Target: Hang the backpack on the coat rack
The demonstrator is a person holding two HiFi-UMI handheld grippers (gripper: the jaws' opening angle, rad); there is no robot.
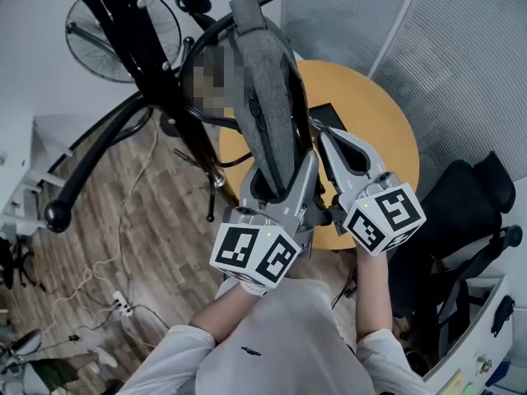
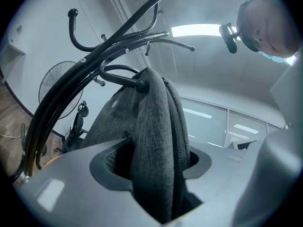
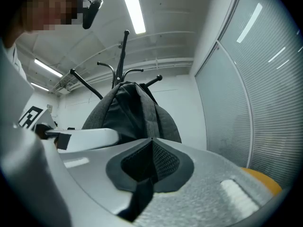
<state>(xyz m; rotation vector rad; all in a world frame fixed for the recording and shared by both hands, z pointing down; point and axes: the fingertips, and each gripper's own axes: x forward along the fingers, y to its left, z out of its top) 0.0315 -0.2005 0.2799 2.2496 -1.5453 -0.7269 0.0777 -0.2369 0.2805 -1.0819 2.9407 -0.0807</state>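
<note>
Left tool [image 1: 282, 179] stands open around the hung backpack [image 1: 268, 97]; right tool [image 1: 328, 144] is closed, empty.

Pretty bright, even indoor light from long ceiling tubes [image 3: 132, 8]; one glowing panel [image 2: 199, 30] blows out a bit. Both gripper views bend hard at the edges, with dark corners. Stuff right at the lens goes soft; the backpack [image 2: 156, 141] stays fairly sharp.

The coat rack [image 1: 125, 31] crowds my left; the backpack [image 1: 272, 113] fills my left fingers' [image 2: 71, 188] gap (free air rightwards, over the worktop [image 1: 370, 122]).
</note>
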